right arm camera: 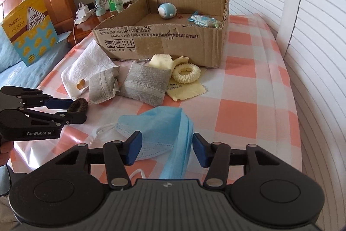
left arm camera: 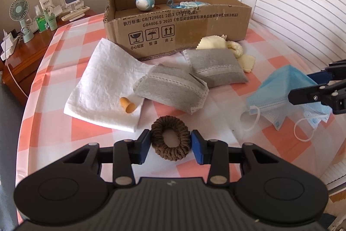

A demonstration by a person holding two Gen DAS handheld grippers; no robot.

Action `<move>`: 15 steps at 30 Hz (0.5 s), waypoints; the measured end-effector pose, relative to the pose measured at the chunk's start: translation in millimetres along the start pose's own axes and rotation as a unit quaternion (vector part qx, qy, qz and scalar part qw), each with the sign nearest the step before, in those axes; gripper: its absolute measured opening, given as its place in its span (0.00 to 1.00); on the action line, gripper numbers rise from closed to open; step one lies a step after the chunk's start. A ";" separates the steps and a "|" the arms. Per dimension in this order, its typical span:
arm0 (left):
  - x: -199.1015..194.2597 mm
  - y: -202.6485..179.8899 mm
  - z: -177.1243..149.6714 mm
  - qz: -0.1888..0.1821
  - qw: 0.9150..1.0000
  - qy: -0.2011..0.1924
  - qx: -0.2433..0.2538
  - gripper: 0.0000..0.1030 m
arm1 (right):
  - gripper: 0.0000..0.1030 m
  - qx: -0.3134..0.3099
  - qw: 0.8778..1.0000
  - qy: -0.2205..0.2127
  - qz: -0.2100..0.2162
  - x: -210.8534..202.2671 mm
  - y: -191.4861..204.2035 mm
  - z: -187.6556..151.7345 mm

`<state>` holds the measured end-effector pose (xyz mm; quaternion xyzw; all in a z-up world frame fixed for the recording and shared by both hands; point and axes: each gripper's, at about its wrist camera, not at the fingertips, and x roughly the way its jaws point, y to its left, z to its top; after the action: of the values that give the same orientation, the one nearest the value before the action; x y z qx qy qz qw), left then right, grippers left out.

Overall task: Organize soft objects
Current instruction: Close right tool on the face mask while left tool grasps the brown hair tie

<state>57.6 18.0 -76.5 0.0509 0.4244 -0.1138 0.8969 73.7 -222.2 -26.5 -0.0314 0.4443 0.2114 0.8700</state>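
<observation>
**Two grippers close in on soft goods beside a cardboard box**

We see the left gripper (left arm camera: 170, 145) with its blue pads pressed against either side of a brown knitted hair scrunchie (left arm camera: 170, 140), which lies on the pink-and-white checked cloth (left arm camera: 64, 127) just in front of a folded white towel (left arm camera: 103, 83). Our right gripper (right arm camera: 165, 149) straddles a crumpled blue face mask (right arm camera: 160, 129); its jaws stand partly open, the right pad touching a raised fold of the mask, the left pad apart from it, so nothing is gripped. Behind them we find two grey fabric pouches (left arm camera: 173, 90) side by side, a small orange earplug (left arm camera: 127, 105) resting on the towel, and a cream scrunchie (right arm camera: 186, 73) lying on yellow cleaning cloths (right arm camera: 186, 90) against the box. The open cardboard box (left arm camera: 173, 29) at the back holds a round blue-and-white toy (left arm camera: 144, 2) and a pale blue bundle (left arm camera: 188, 4). A small green desk fan (left arm camera: 20, 12) stands among bottles on a wooden bedside cabinet to the left
</observation>
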 end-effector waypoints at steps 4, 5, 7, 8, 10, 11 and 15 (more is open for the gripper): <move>0.2 1.9 0.1 -0.003 1.000 0.001 -0.004 0.40 | 0.41 0.001 1.000 0.005 -0.014 -2.4 -3.6 -2.5; 0.7 1.4 0.3 -0.002 1.000 0.001 -0.003 0.40 | 0.37 0.004 1.000 0.008 -0.017 -1.3 -5.1 -3.3; 1.3 0.8 0.6 0.001 1.000 -0.001 -0.001 0.41 | 0.25 0.007 1.000 0.016 -0.023 1.7 -6.1 -4.8; 1.9 0.5 0.8 0.001 1.000 -0.001 0.000 0.41 | 0.24 0.006 0.999 0.017 -0.027 2.2 -5.6 -5.9; 3.0 0.8 1.8 0.002 1.000 -0.002 -0.002 0.41 | 0.18 0.005 1.000 0.014 -0.026 1.0 -4.6 -7.0; 3.4 1.0 2.2 0.002 1.000 -0.002 -0.003 0.41 | 0.15 0.005 1.000 0.012 -0.024 0.1 -4.4 -7.1; 4.0 3.1 3.4 0.000 1.000 -0.002 -0.011 0.36 | 0.08 -0.002 1.000 -0.001 -0.030 -6.6 -1.7 -6.1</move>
<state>63.4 19.7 -77.4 0.0404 0.4234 -0.1090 0.8984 66.3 -227.4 -25.2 -0.0465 0.4422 0.1861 0.8762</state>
